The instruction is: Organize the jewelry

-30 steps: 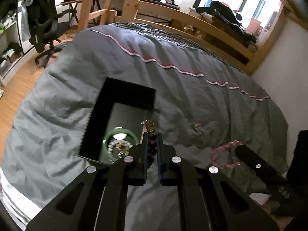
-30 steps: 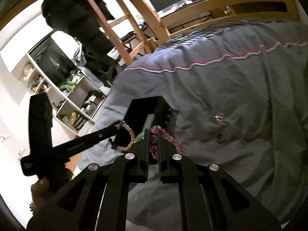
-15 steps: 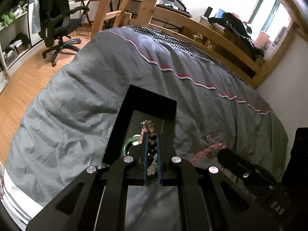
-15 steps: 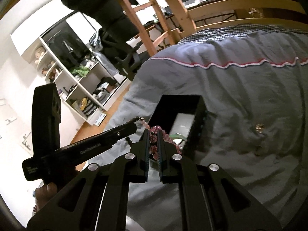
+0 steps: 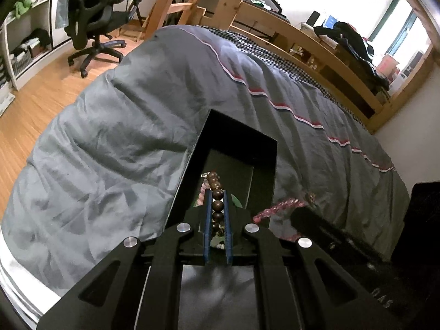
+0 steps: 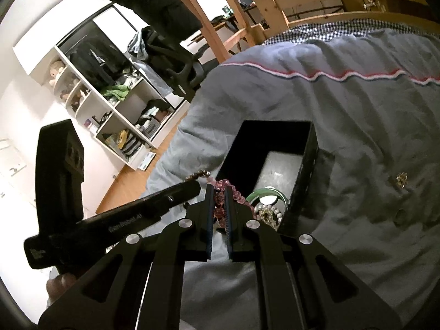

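A black open jewelry box lies on the grey bedspread. My left gripper is shut on a brown wooden-bead bracelet and holds it over the box's near end. My right gripper is shut on a pink bead bracelet at the box's near left corner; the bracelet also shows in the left wrist view. Inside the box lie a green bangle and a pearl-like bracelet. The left gripper shows beside the right one.
A small gold piece and a dark ring lie on the bedspread right of the box. A wooden bed frame, an office chair and white shelves stand beyond the bed.
Both grippers have moved toward the box with their bracelets and now hang over its near end. The left gripper has shifted from the box's right side to above its middle.
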The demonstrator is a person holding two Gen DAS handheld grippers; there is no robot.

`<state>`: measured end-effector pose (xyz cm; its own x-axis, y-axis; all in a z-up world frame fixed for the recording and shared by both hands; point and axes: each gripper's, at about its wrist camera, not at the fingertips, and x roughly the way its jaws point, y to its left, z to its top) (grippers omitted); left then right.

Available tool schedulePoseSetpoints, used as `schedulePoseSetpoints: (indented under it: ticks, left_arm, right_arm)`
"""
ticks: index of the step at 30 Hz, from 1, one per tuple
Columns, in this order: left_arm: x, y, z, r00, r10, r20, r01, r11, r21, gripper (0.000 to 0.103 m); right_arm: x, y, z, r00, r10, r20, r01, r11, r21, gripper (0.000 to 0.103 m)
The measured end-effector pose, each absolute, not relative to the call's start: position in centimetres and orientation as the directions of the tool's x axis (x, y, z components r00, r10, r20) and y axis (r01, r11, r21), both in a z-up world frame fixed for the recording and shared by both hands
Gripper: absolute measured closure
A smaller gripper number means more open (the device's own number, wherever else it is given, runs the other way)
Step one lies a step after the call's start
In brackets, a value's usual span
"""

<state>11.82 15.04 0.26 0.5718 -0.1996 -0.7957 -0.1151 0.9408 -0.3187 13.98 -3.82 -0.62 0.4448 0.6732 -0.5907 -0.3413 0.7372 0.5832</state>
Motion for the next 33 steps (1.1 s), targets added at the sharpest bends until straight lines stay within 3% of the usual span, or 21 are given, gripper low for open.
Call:
schedulePoseSetpoints:
  ticks: [15, 17, 18, 19, 22, 25, 28, 33]
  left_arm:
    - [12.4, 15.0, 0.4, 0.581, -0.221, -0.783, -0.109, 0.932, -0.344, 0.095]
    - [12.4, 15.2, 0.6, 0.586, -0.223, -0.779, -0.113, 0.929, -0.351, 0.088]
    - [12.3, 15.4, 0.8, 0.592, -0.215, -0.776, -0.119, 0.93, -0.348, 0.083]
    - [12.2, 15.5, 1.1, 0.6, -0.204, -0.773, -0.125, 0.931, -0.343, 0.072]
    - [11.8, 15.7, 1.7, 0.622, -0.176, -0.763, -0.136, 0.935, -0.326, 0.055]
    - [11.6, 15.5, 2.2, 0.633, -0.156, -0.758, -0.141, 0.94, -0.311, 0.03]
    - [11.3, 14.6, 3.1, 0.656, -0.137, -0.743, -0.114, 0.954, -0.277, 0.022]
    - [11.1, 12.0, 4.0, 0.678, -0.12, -0.726, -0.057, 0.975, -0.214, 0.01]
  right_arm:
    - [14.0, -3.7, -2.8, 0.417, 0.683, -0.6, -0.329, 0.728, 0.601, 0.092]
    - [13.8, -3.8, -2.8, 0.415, 0.687, -0.597, -0.33, 0.725, 0.605, 0.09]
    - [13.8, -3.9, -2.8, 0.42, 0.684, -0.597, -0.329, 0.728, 0.602, 0.076]
    - [13.7, -4.1, -2.7, 0.429, 0.68, -0.595, -0.328, 0.731, 0.599, 0.054]
    - [13.3, -5.2, -2.1, 0.483, 0.657, -0.579, -0.316, 0.747, 0.585, 0.023]
    - [13.0, -6.4, -1.1, 0.546, 0.597, -0.588, -0.296, 0.794, 0.531, 0.009]
    - [12.0, -7.9, 0.5, 0.611, 0.544, -0.575, -0.321, 0.834, 0.448, 0.004]
    - [10.5, -10.8, 2.1, 0.687, 0.426, -0.588, -0.309, 0.904, 0.293, 0.004]
